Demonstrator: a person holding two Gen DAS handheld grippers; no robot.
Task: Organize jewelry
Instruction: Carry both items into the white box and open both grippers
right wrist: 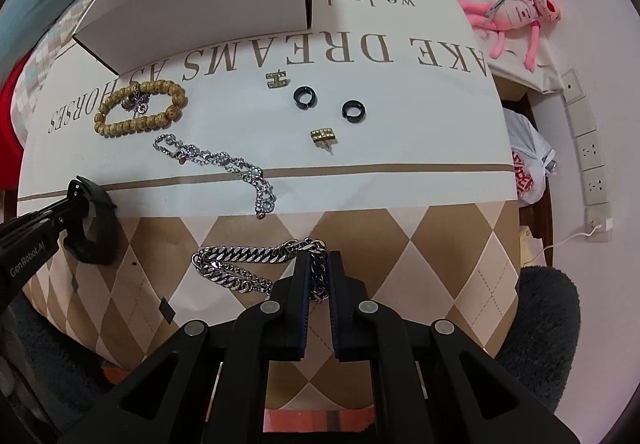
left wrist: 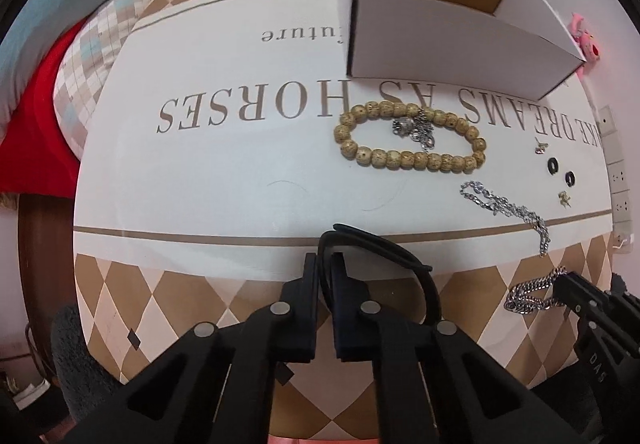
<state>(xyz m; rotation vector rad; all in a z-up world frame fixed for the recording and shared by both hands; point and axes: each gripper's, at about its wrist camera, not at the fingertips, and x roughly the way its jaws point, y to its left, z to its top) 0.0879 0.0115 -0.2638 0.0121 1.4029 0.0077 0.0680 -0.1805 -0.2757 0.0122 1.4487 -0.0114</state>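
My left gripper [left wrist: 324, 258] is shut on a black band bracelet [left wrist: 384, 248], which also shows in the right wrist view [right wrist: 94, 232]. My right gripper [right wrist: 319, 260] is shut on a heavy silver curb chain [right wrist: 240, 260], which trails left on the cloth. A wooden bead bracelet [left wrist: 408, 137] lies near an open white cardboard box [left wrist: 440, 27], with a small silver piece [left wrist: 416, 127] inside its loop. A thin crystal chain [right wrist: 216, 159], two black hoop earrings [right wrist: 304, 97] and two gold studs [right wrist: 322, 134] lie on the cloth.
A patterned tablecloth [left wrist: 208, 171] with printed lettering covers the round table. A pink plush toy [right wrist: 516, 15] lies at the far right edge. Wall sockets [right wrist: 588, 147] and a plastic bag [right wrist: 528, 163] are beyond the table's right side. Bedding lies to the left.
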